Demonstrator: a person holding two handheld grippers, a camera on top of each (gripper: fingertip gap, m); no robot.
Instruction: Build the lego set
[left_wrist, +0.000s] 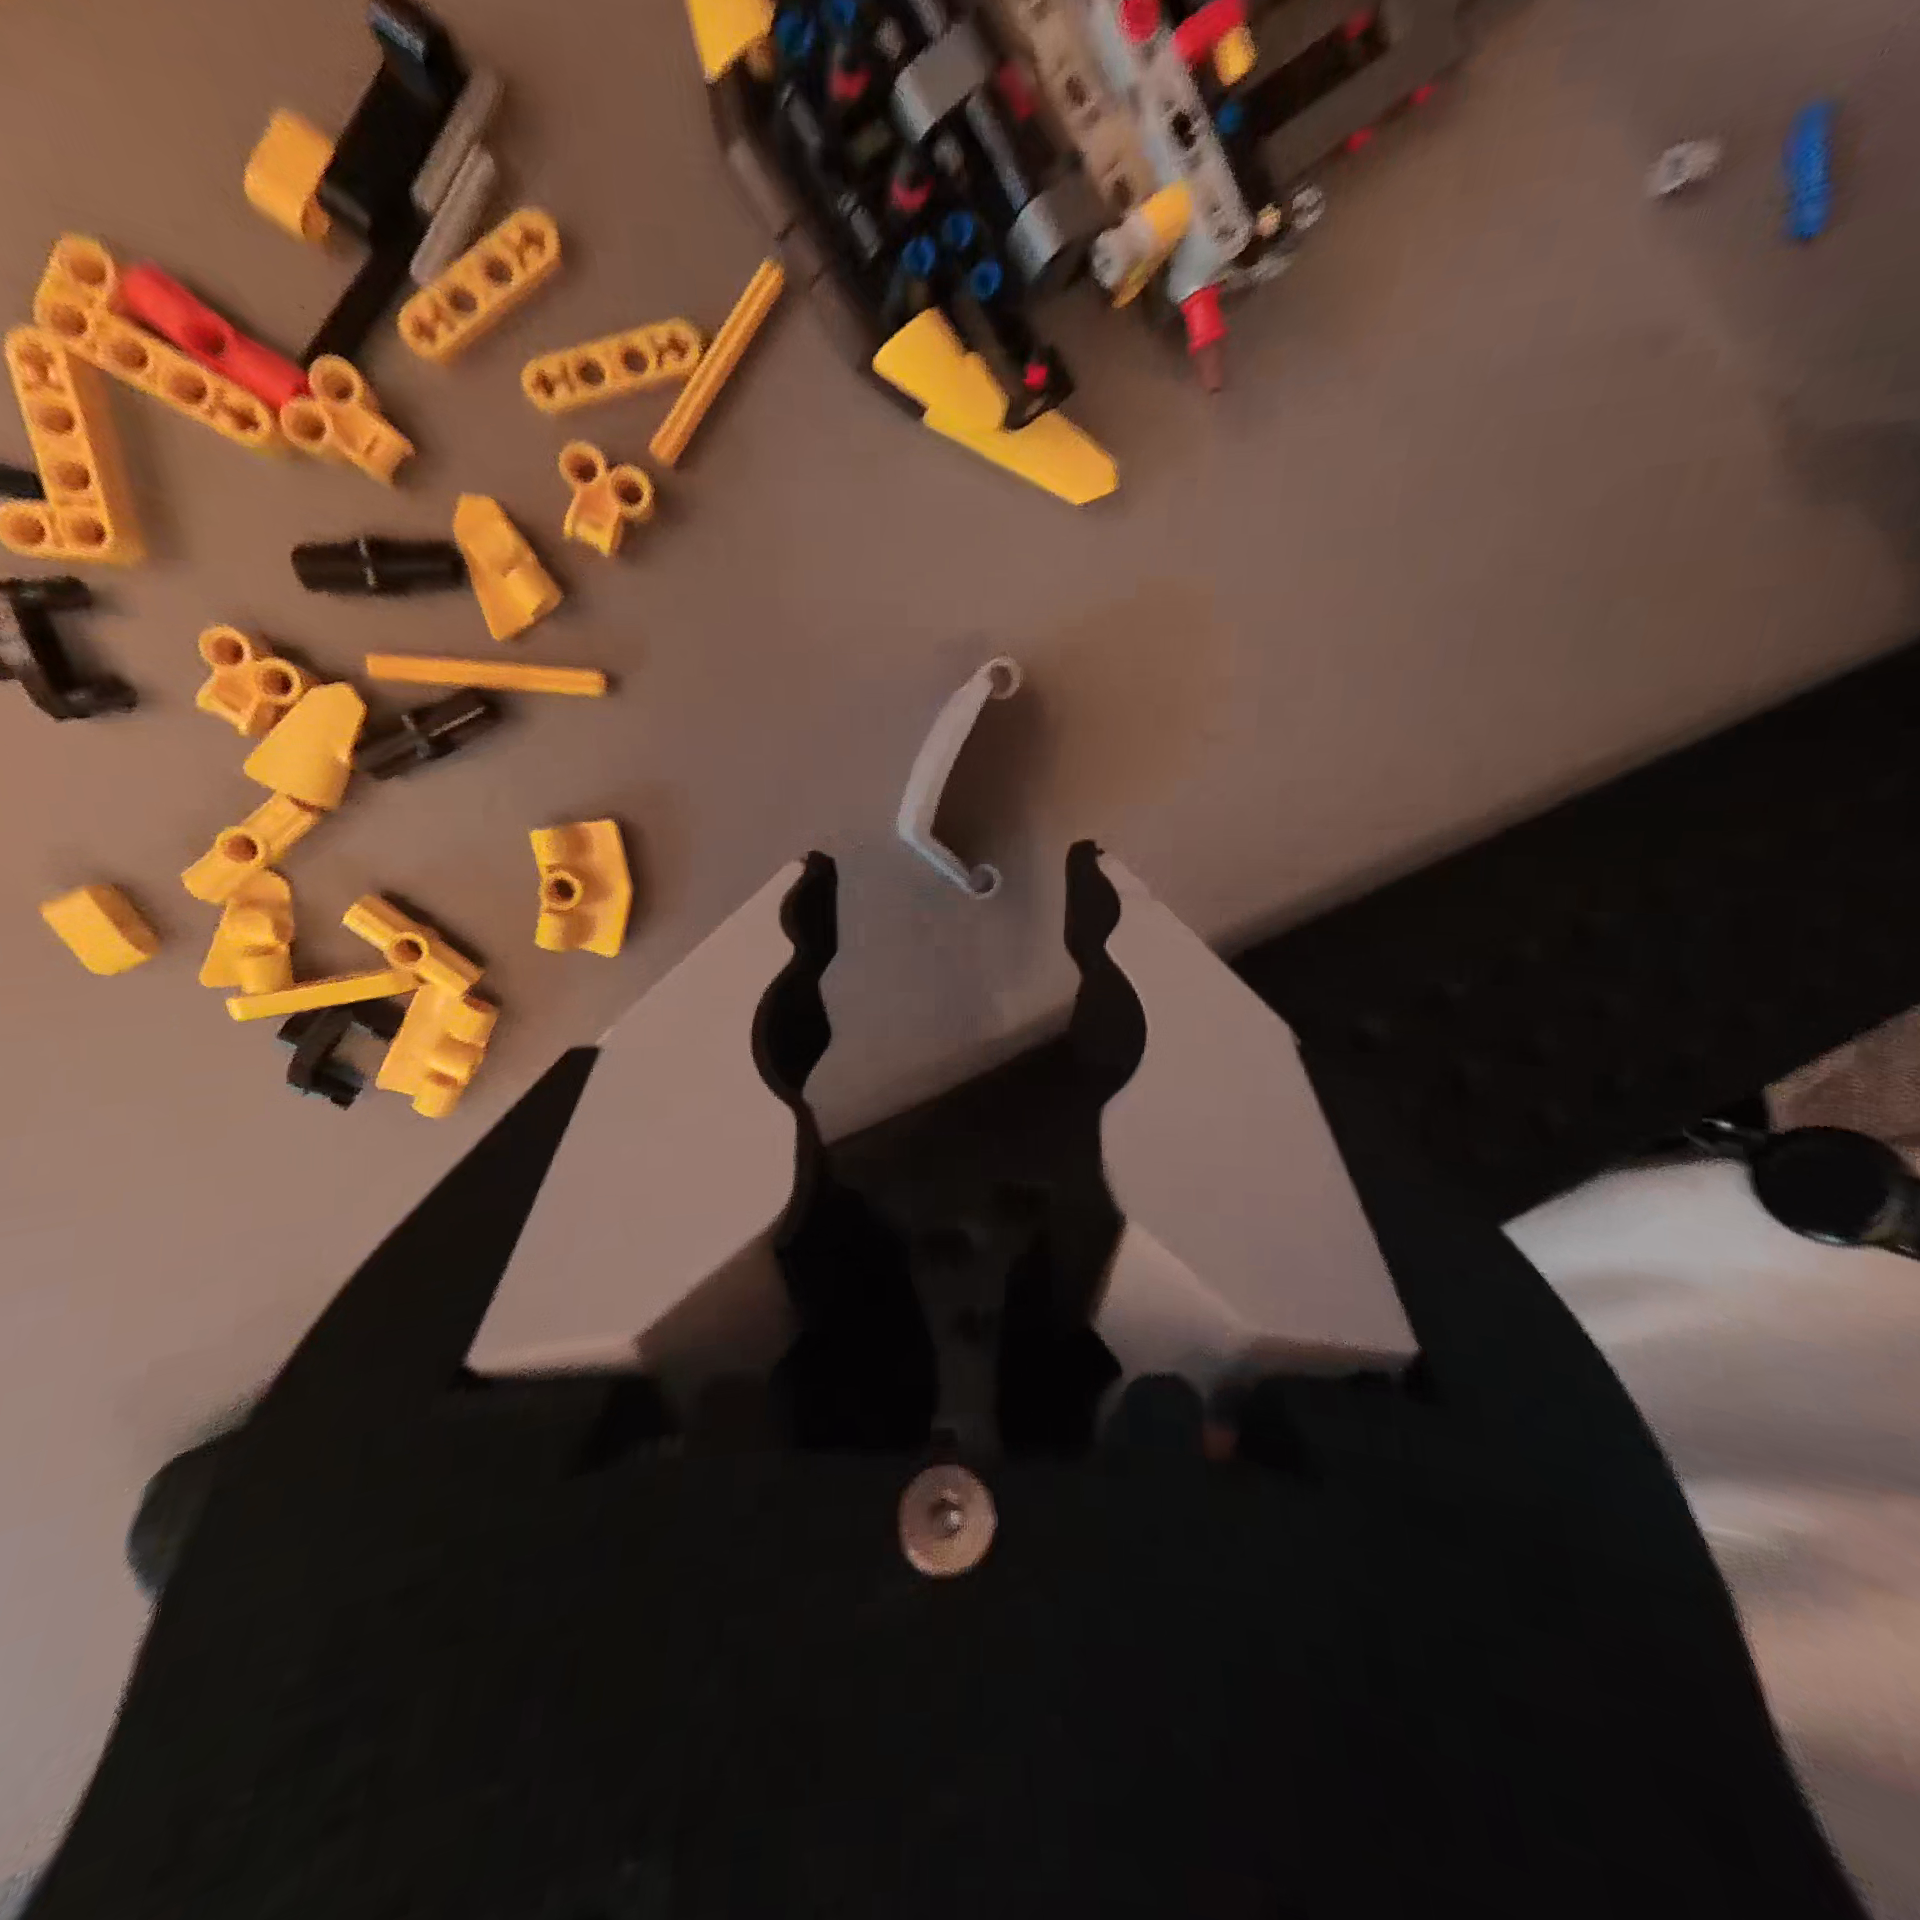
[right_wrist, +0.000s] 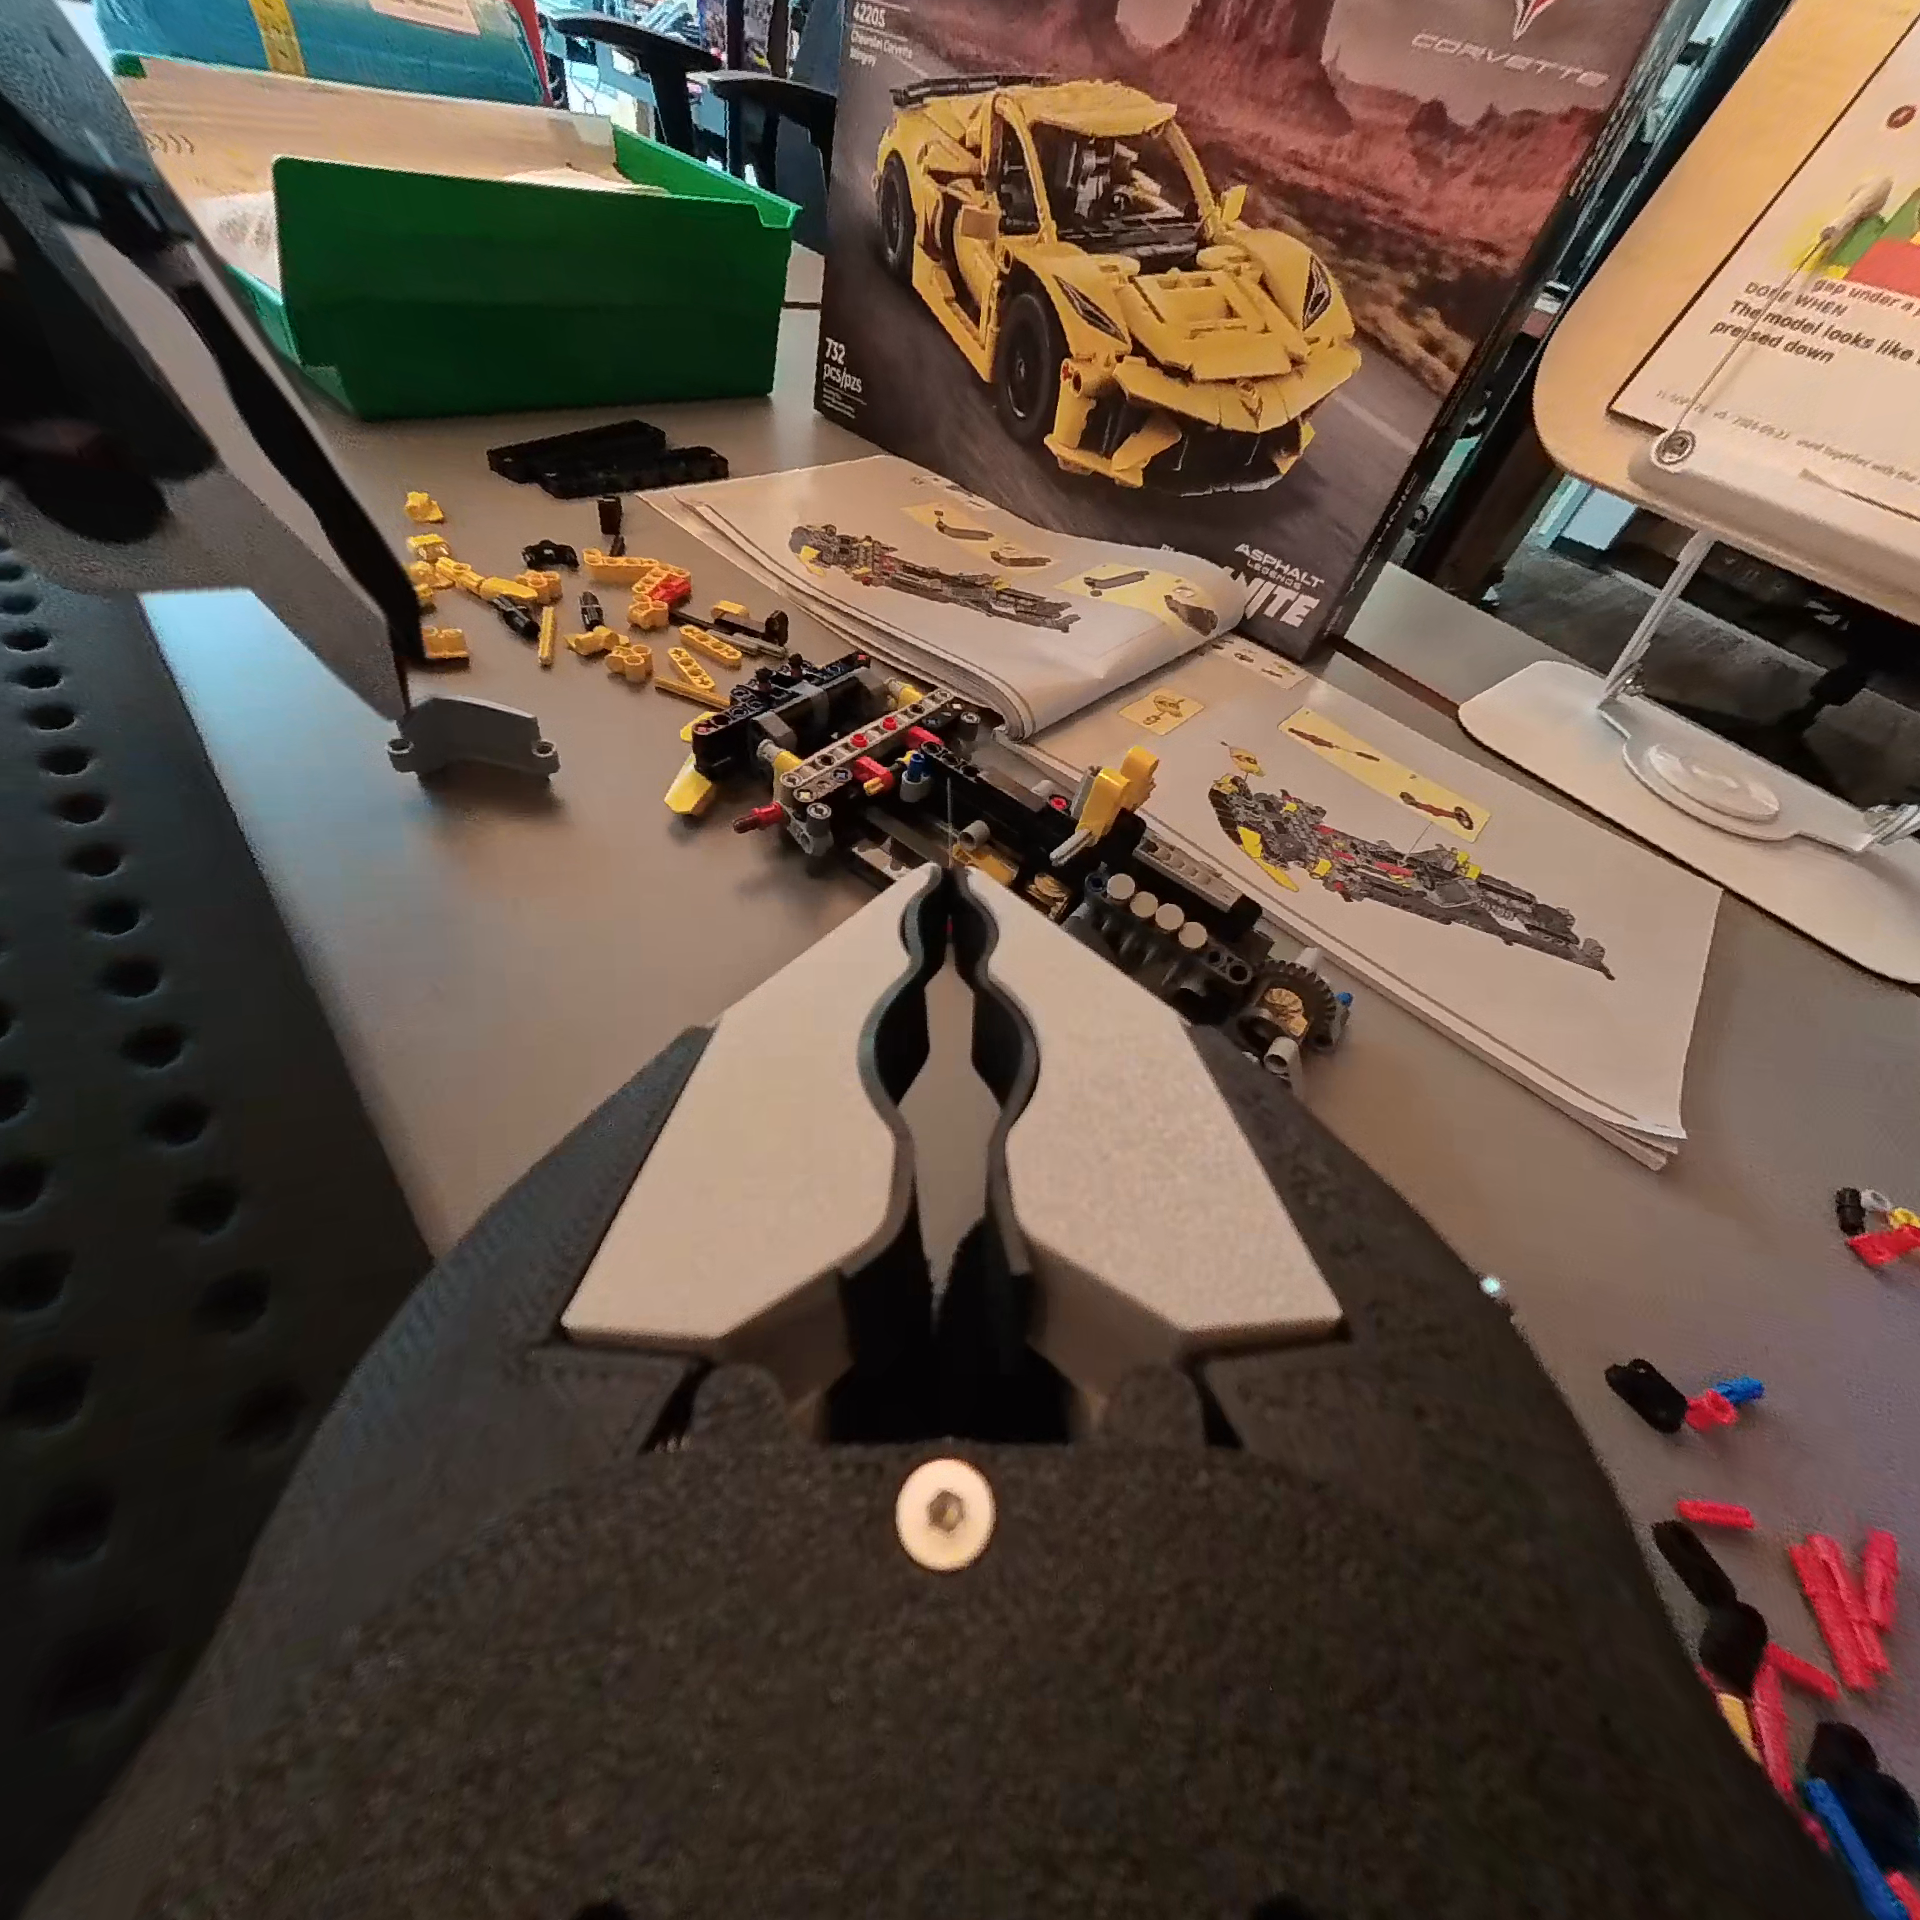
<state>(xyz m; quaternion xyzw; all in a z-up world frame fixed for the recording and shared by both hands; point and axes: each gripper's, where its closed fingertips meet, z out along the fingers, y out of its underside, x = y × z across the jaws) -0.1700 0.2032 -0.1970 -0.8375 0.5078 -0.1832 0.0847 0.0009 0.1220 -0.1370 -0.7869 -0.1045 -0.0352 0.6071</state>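
Note:
A light grey curved piece (left_wrist: 948, 781) lies on the table just ahead of my left gripper (left_wrist: 951, 860), which is open with the piece's near end between its tips. In the right wrist view one left finger (right_wrist: 343, 540) stands at the end of that grey piece (right_wrist: 473, 740). The partly built black and grey chassis (left_wrist: 1039, 156) lies beyond it. My right gripper (right_wrist: 951, 883) has its tips together, low over the near side of the chassis (right_wrist: 935, 790). A tiny red speck shows between its pads; I cannot tell what it is.
Loose yellow and black pieces (left_wrist: 312, 623) lie scattered left of the grey piece. An open instruction booklet (right_wrist: 1403, 862), the set's box (right_wrist: 1143, 260), a green bin (right_wrist: 520, 301) and a white stand (right_wrist: 1714, 748) ring the table. Red, black and blue pins (right_wrist: 1818, 1610) lie right. The table edge (left_wrist: 1455, 831) is near. Across from one pair of fingers to the other is roughly 20 centimetres.

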